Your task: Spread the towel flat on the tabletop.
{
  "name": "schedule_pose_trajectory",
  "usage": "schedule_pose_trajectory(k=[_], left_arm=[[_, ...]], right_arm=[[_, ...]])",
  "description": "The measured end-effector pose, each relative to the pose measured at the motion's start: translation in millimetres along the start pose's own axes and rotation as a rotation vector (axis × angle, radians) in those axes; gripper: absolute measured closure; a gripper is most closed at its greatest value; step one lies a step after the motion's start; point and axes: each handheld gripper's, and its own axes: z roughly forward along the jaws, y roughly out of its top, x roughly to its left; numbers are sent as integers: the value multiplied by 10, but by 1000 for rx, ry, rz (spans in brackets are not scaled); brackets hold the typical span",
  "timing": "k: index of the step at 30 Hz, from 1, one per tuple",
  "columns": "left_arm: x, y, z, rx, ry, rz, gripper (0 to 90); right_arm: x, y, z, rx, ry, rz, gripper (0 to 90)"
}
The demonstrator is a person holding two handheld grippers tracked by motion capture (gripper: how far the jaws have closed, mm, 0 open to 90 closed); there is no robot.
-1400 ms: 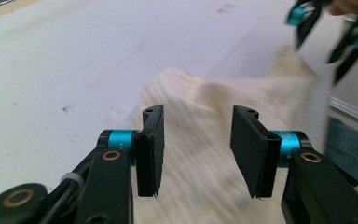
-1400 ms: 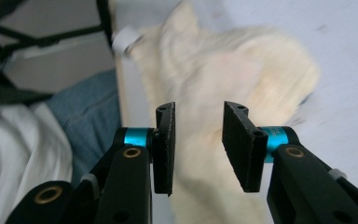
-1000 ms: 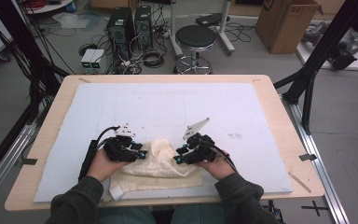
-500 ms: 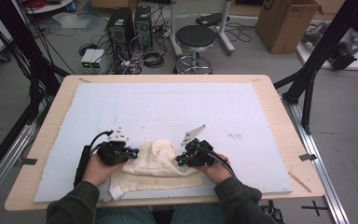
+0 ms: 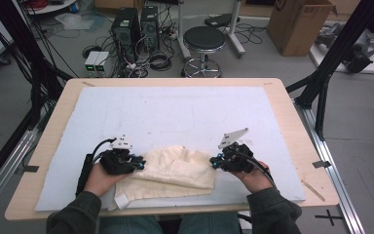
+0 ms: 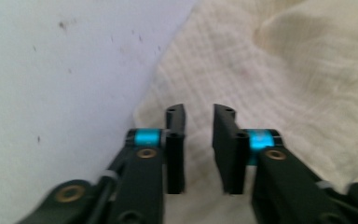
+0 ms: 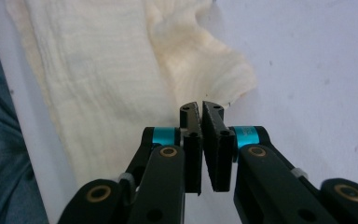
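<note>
Setting: a wooden surface (image 5: 292,126) covered by a white mat (image 5: 185,117), seen from above; a person's forearms in dark green sleeves (image 5: 75,219) come in from the bottom edge.
Cloth: a cream cloth (image 5: 175,170), loosely folded and rumpled, lies on the mat near the person's edge, between the two hands. A small white tag (image 5: 121,201) sticks out at its near left corner.
Left tongs: the left tongs (image 5: 140,165) sit at the cloth's left edge. In the left gripper view the left tongs (image 6: 198,140) hang over the cloth (image 6: 270,79) with a clear gap between the jaws; they have just been opening, and nothing is pinched between them.
Right tongs: the right tongs (image 5: 213,163) sit at the cloth's right edge. In the right gripper view the right tongs (image 7: 201,112) have their jaws nearly together, tips almost touching, with no fabric between them. The cloth (image 7: 121,79) lies just beyond and to the left of the tips, its rounded corner beside them.
Background: a black stool (image 5: 203,41), computer towers (image 5: 136,24) and a cardboard box (image 5: 299,24) stand on the floor beyond the surface.
</note>
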Motion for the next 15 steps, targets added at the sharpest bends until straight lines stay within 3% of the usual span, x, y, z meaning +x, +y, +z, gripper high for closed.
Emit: schedule_pose_trajectory(k=[2,7,11,13,15], left_arm=[[3,65,46,4,6,-4,589],[28,251,205,8,-4,-16,507],[30,309,339,54,6,-9,500],[41,297,380,81,-1,9,610],[31,287,389,105,5,35,750]], right_arm=[[-53,-9,-4,-28,20,30,768],[-195,128,78,-94,50,66,621],[-270,189,329,-28,22,67,548],[-294,177,422,-13,21,72,569],[-303,160,497,16,28,68,658]])
